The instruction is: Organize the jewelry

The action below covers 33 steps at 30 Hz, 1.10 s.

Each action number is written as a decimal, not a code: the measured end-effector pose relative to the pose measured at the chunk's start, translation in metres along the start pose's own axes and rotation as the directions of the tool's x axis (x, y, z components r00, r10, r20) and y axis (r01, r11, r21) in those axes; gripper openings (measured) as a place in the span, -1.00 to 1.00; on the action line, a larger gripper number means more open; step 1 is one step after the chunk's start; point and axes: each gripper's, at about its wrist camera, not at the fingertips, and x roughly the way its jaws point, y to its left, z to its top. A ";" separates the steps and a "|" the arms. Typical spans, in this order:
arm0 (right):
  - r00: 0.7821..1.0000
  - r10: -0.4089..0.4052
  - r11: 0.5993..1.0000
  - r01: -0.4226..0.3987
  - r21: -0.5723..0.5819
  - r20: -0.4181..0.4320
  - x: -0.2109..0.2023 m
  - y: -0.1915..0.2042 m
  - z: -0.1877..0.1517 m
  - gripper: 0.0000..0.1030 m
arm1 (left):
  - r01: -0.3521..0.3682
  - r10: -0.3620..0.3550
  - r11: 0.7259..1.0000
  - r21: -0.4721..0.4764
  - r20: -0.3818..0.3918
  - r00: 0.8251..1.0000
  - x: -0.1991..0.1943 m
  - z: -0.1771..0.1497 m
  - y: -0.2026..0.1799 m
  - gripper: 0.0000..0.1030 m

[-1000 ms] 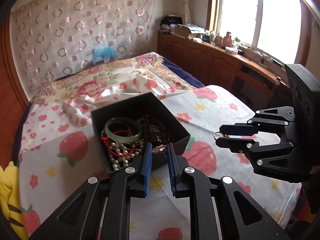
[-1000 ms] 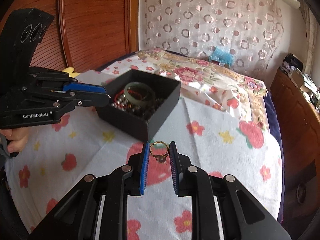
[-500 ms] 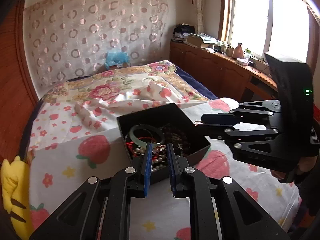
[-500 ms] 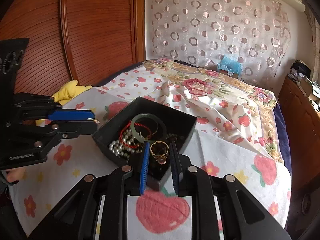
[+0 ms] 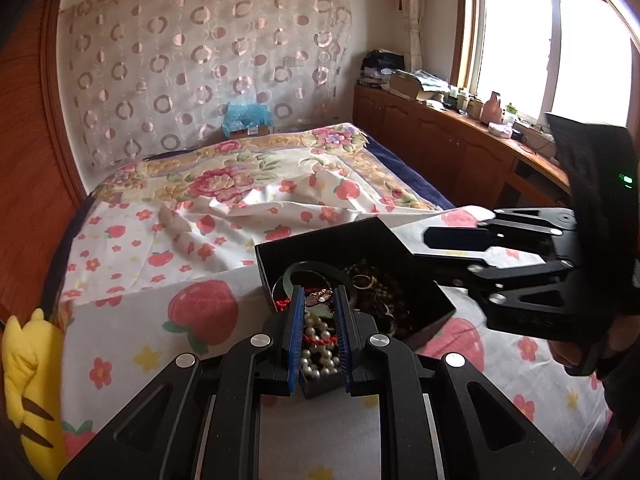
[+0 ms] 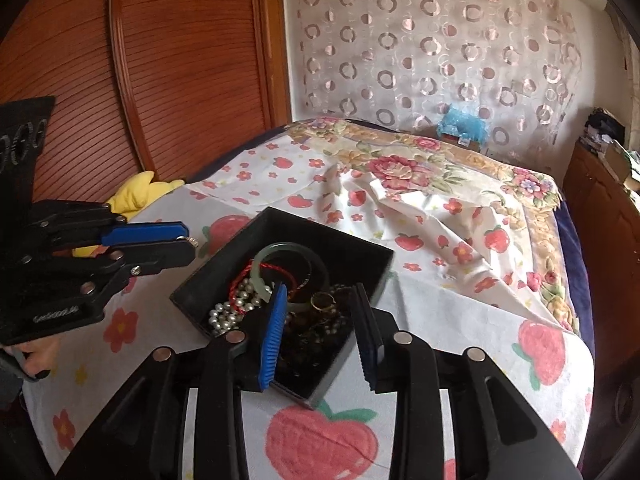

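The right gripper (image 6: 320, 312) is held spread over the box (image 6: 224, 276), with one gold ring (image 6: 323, 301) lying free below, between its fingers, on dark beads. The left gripper (image 5: 319, 308) is pinched on a small rose-gold piece (image 5: 318, 297) above the box's near corner. One green bangle (image 6: 280, 254), pearls (image 6: 228, 312) and red cord are seen inside the one box.

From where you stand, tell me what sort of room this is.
A bedroom, most likely: a bed under floral and strawberry-print sheets fills the view, a patterned curtain hangs behind it, and wooden cabinets run beneath a window.
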 end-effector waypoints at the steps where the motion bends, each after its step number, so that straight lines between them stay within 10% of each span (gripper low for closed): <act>1: 1.000 -0.005 1.000 0.005 0.004 -0.001 -0.001 -0.001 -0.001 -0.31 | -0.005 0.005 1.000 0.003 -0.003 1.000 0.004 0.003 0.000 -0.73; 15: 0.999 -0.052 0.998 0.052 0.032 0.001 -0.020 -0.013 -0.022 -0.31 | -0.022 0.022 1.000 0.011 -0.040 0.999 0.038 0.021 -0.007 -0.66; 28: 0.998 -0.062 0.995 0.060 0.073 0.029 -0.044 -0.003 -0.041 -0.30 | -0.107 0.107 0.994 -0.010 0.011 0.994 -0.010 -0.003 -0.013 0.39; 33: 0.995 -0.084 0.992 0.078 0.097 0.061 -0.065 0.006 -0.047 0.11 | -0.141 0.142 0.989 -0.037 0.030 0.989 -0.041 -0.014 -0.017 0.52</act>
